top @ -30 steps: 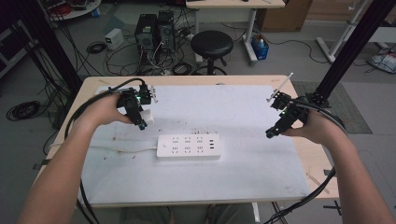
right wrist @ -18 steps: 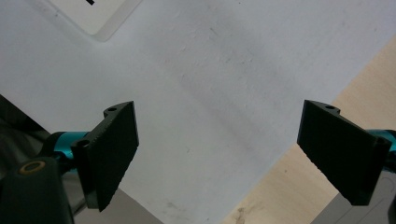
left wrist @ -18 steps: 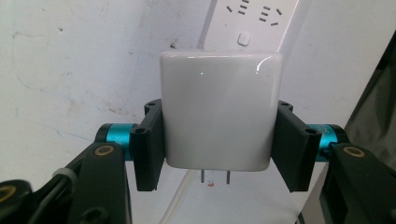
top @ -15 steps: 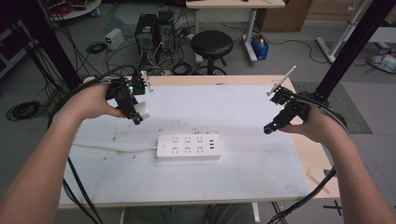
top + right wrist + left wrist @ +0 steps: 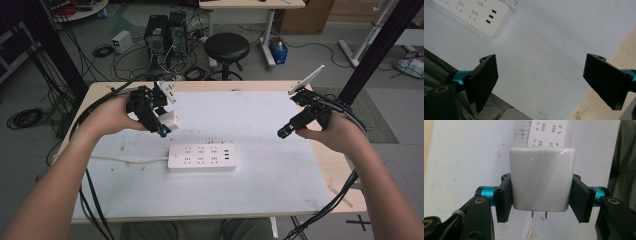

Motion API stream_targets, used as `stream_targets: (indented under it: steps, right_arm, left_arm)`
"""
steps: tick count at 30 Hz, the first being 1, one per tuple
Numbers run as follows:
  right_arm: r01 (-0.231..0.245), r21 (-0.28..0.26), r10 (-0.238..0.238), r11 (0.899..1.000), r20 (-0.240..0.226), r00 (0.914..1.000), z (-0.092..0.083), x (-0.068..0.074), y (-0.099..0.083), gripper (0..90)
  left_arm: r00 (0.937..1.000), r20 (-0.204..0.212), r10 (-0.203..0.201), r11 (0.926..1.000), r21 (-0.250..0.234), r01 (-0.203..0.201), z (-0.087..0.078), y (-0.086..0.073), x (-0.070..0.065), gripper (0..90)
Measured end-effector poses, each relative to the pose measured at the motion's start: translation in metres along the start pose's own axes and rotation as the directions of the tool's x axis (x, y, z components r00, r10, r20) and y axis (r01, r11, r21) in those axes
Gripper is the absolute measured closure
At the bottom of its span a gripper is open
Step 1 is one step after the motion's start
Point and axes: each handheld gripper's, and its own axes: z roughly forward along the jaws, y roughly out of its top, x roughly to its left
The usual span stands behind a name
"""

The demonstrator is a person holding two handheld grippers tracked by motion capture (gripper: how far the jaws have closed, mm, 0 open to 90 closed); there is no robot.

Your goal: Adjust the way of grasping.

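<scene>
From above, the left gripper (image 5: 162,125) holds a white plug adapter (image 5: 170,120) in the air over the white mat (image 5: 260,185), up and left of the power strip (image 5: 202,157) that lies flat on it. The right gripper (image 5: 286,132) hovers off to the right with nothing in it.

In the left gripper view, both jaws press the adapter's (image 5: 541,178) sides, its two prongs pointing toward the camera, the strip (image 5: 549,133) beyond.

In the right gripper view, the jaws stand wide apart over the mat (image 5: 554,50), the strip's end (image 5: 477,16) at upper left.
</scene>
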Motion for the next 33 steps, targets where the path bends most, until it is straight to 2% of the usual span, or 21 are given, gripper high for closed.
stream_targets:
  steps: [2,4,7,8,9,11,13,14,15,16,17,19,20,21,22,24,25,27,29,31,33]
  right_arm:
    - [-0.035,-0.014,0.034,0.999,-0.024,0.9991,-0.001,0.001,0.001,12.1]
    - [-0.085,-0.039,0.082,0.996,-0.067,0.9943,-0.003,0.001,0.003,12.1]
    - [-0.148,-0.059,0.139,0.987,-0.134,0.9811,-0.004,0.002,0.004,12.1]
    - [-0.173,-0.058,0.161,0.983,-0.171,0.9719,-0.004,0.003,0.004,12.2]
    - [-0.198,-0.059,0.182,0.978,-0.205,0.9617,-0.004,0.003,0.004,12.3]
    - [-0.24,-0.068,0.212,0.968,-0.285,0.9347,-0.004,0.003,0.003,15.8]
    - [-0.284,-0.07,0.242,0.956,-0.354,0.9035,-0.003,0.003,0.004,15.9]
    - [-0.284,-0.07,0.242,0.956,-0.354,0.9035,-0.003,0.003,0.004,15.9]
    - [-0.303,-0.067,0.253,0.951,-0.402,0.8801,-0.001,0.005,0.004,20.0]
    - [-0.315,-0.063,0.261,0.947,-0.421,0.8689,0.0,0.006,0.005,20.1]
    - [-0.324,-0.056,0.268,0.944,-0.44,0.8571,0.002,0.006,0.005,20.4]
    - [-0.345,-0.055,0.278,0.937,-0.482,0.831,0.005,0.008,0.006,25.4]
    - [-0.36,-0.051,0.286,0.931,-0.507,0.8128,0.007,0.008,0.006,25.4]
    - [-0.372,-0.049,0.291,0.927,-0.533,0.7949,0.008,0.009,0.007,26.2]
    - [-0.379,-0.054,0.289,0.924,-0.549,0.7841,0.01,0.009,0.007,27.7]
    - [-0.393,-0.048,0.292,0.918,-0.585,0.7563,0.013,0.011,0.009,28.7]
    - [-0.393,-0.048,0.292,0.918,-0.585,0.7563,0.013,0.011,0.009,28.7]
    - [-0.397,-0.04,0.292,0.917,-0.611,0.7358,0.019,0.016,0.013,32.7]
    - [-0.397,-0.032,0.293,0.917,-0.62,0.7274,0.022,0.019,0.015,33.9]
    - [-0.391,-0.027,0.29,0.92,-0.624,0.7253,0.026,0.022,0.018,34.3]
    - [-0.383,-0.014,0.293,0.924,-0.62,0.7281,0.03,0.025,0.021,34.8]
  left_arm:
    - [0.9998,0.002,0.02,0.9992,-0.033,-0.02,0.004,0.006,-0.003,42.3]
    - [0.9994,0.009,0.034,0.9969,-0.071,-0.033,0.009,0.011,-0.005,42.3]
    - [0.9986,0.012,0.051,0.9928,-0.109,-0.049,0.016,0.022,-0.009,42.3]
    - [0.9981,0.012,0.06,0.9906,-0.124,-0.058,0.018,0.025,-0.01,42.4]
    - [0.9979,0.009,0.064,0.9884,-0.139,-0.062,0.02,0.029,-0.012,42.3]
    - [0.9973,0.013,0.072,0.9822,-0.175,-0.069,0.025,0.037,-0.015,42.4]
    - [0.997,0.014,0.076,0.9791,-0.19,-0.072,0.028,0.041,-0.016,42.4]
    - [0.9965,0.01,0.083,0.9755,-0.205,-0.079,0.031,0.046,-0.018,42.4]
    - [0.9957,0.0,0.093,0.9705,-0.223,-0.091,0.036,0.054,-0.022,42.4]
    - [0.9957,0.0,0.093,0.9705,-0.223,-0.091,0.036,0.054,-0.022,42.3]
    - [0.9947,-0.014,0.102,0.9646,-0.243,-0.102,0.041,0.063,-0.026,42.3]
    - [0.9936,-0.034,0.107,0.9582,-0.263,-0.113,0.045,0.071,-0.031,42.4]
    - [0.9936,-0.034,0.107,0.9582,-0.263,-0.113,0.045,0.071,-0.031,42.4]
    - [0.9929,-0.047,0.109,0.9528,-0.28,-0.118,0.048,0.078,-0.034,42.4]
    - [0.9925,-0.054,0.11,0.9499,-0.288,-0.12,0.05,0.082,-0.036,42.4]
    - [0.9926,-0.062,0.104,0.9479,-0.296,-0.118,0.053,0.085,-0.038,42.3]
    - [0.9917,-0.07,0.108,0.9462,-0.299,-0.124,0.055,0.089,-0.04,42.3]
    - [0.9896,-0.085,0.117,0.9418,-0.307,-0.137,0.061,0.098,-0.046,42.3]
    - [0.9884,-0.091,0.121,0.9395,-0.311,-0.144,0.064,0.104,-0.049,42.4]
    - [0.9876,-0.096,0.124,0.9391,-0.31,-0.148,0.066,0.106,-0.051,42.4]
    - [0.9842,-0.114,0.136,0.9338,-0.317,-0.165,0.069,0.112,-0.055,42.3]
